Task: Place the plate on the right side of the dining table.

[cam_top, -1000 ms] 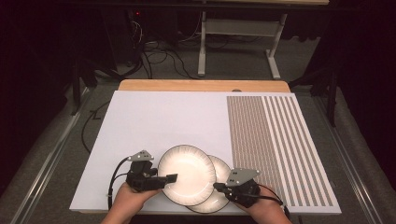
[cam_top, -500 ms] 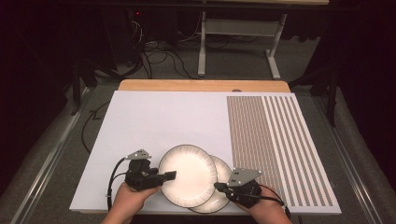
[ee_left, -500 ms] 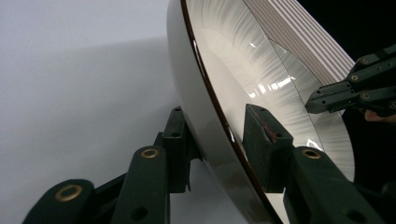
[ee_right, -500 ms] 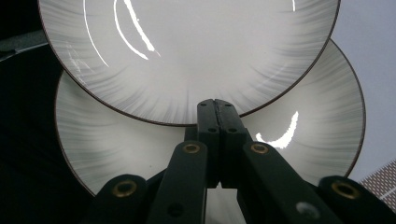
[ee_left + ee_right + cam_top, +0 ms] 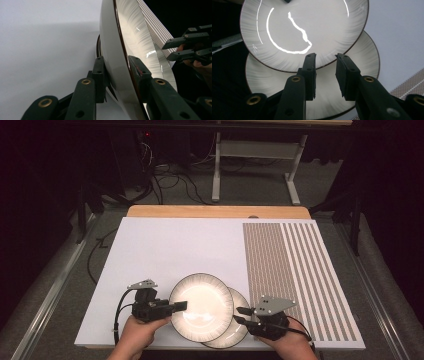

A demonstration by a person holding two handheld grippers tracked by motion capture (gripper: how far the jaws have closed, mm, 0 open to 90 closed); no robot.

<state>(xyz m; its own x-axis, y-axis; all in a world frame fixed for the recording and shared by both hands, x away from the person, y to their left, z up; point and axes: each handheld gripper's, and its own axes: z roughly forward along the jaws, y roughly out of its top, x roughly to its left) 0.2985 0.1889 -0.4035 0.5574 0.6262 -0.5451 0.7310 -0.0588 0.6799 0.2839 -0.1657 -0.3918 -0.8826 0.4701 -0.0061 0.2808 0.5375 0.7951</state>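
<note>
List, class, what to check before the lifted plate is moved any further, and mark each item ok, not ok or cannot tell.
1. Left gripper clamps the rim of the upper plate: ok, one jaw on each face.
2. Upper plate is off the table: ok, it tilts up in the left gripper view.
3. Lower plate lies flat on the table: cannot tell, partly covered.
4. Right gripper is free: ok, jaws apart, holding nothing.
5. Right gripper clear of the upper plate's edge: cannot tell, its tips are close.
</note>
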